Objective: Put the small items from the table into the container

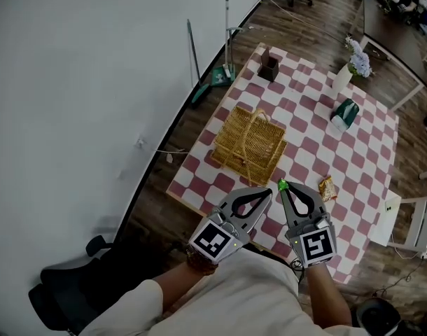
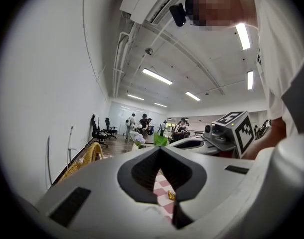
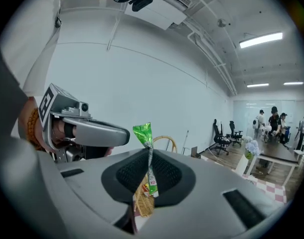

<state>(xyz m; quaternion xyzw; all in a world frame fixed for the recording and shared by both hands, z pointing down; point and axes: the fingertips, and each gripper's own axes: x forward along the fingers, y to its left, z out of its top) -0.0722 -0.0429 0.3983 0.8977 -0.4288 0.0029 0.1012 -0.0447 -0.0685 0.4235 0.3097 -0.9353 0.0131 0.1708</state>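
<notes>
Green sachet (image 3: 150, 176) is pinched in my right hand-held gripper (image 1: 282, 187), with the jaws closed on its thin body. It hangs over the near part of the counter (image 1: 304, 140), just short of the wicker basket (image 1: 232, 127). My left hand-held gripper (image 1: 269, 191) is closed on nothing, just beside the right one.

Risks:
- The grip is only on flat, slick wrapper, so the sachet could slide out and land on the counter or off the near edge.
- The basket handle (image 1: 259, 128) could snag it on the way in.
- My two hand-held grippers could bump each other.

The sachet's long axis runs along the seam of the jaws. Its crimped green end pokes past the tips toward the basket, and the rest trails back into the gap behind them.
</notes>
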